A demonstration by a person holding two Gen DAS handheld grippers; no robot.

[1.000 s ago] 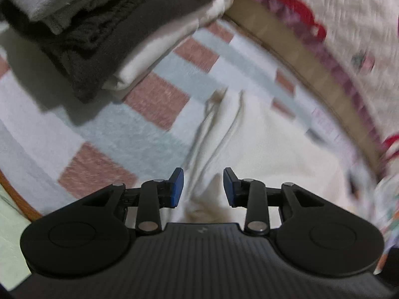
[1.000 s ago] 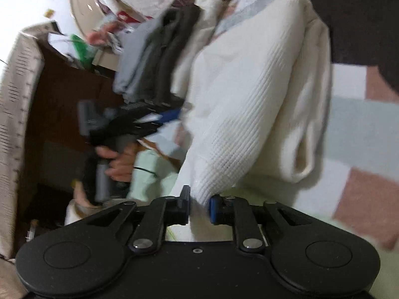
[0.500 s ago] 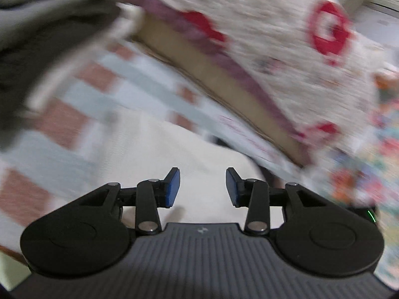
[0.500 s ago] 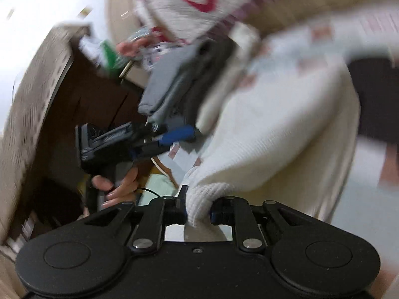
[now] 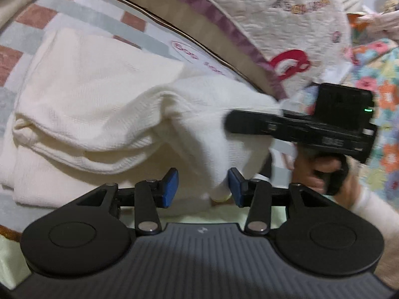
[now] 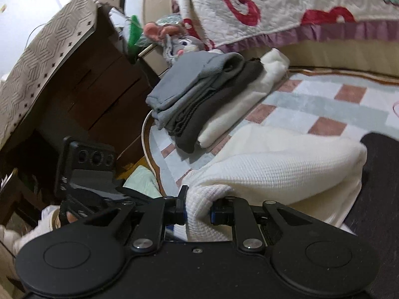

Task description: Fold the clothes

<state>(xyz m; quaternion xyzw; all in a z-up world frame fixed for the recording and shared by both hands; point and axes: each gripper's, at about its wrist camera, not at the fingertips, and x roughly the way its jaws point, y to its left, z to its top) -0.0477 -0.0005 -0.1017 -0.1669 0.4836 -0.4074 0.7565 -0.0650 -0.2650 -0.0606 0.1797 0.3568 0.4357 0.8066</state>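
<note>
A checked rug (image 6: pixel 331 104) in pale grey, white and dusty pink covers the floor, its brown-trimmed edge running along the side of a bed whose quilted spread (image 6: pixel 286 7), cream with red shapes and a mauve frill, hangs down to it. On the far side stands a dark wooden cabinet (image 6: pixel 82 92) draped with a patterned cloth, and a grey soft toy (image 6: pixel 182 44) lies wedged between cabinet and bed.

The cream knitted garment (image 5: pixel 94 94) lies partly folded on the rug, thick layers doubled over one another. Just behind it in the right wrist view sits a stack of folded clothes (image 6: pixel 199 102) — grey on top, charcoal under it, cream at the bottom — and a dark garment (image 6: pixel 379 169) lies against the cream one's far side.

The right tool (image 6: pixel 198 211) is clamped on a bunched edge of the cream garment, lifting it off the rug. The left tool (image 5: pixel 203 186) has its blue pads apart; a hanging fold of the cream knit dips just beside its right pad, not pinched. In the left wrist view the right tool and the hand (image 5: pixel 316 172) holding it cross in front, hiding part of a flowered cloth (image 5: pixel 384 94).
</note>
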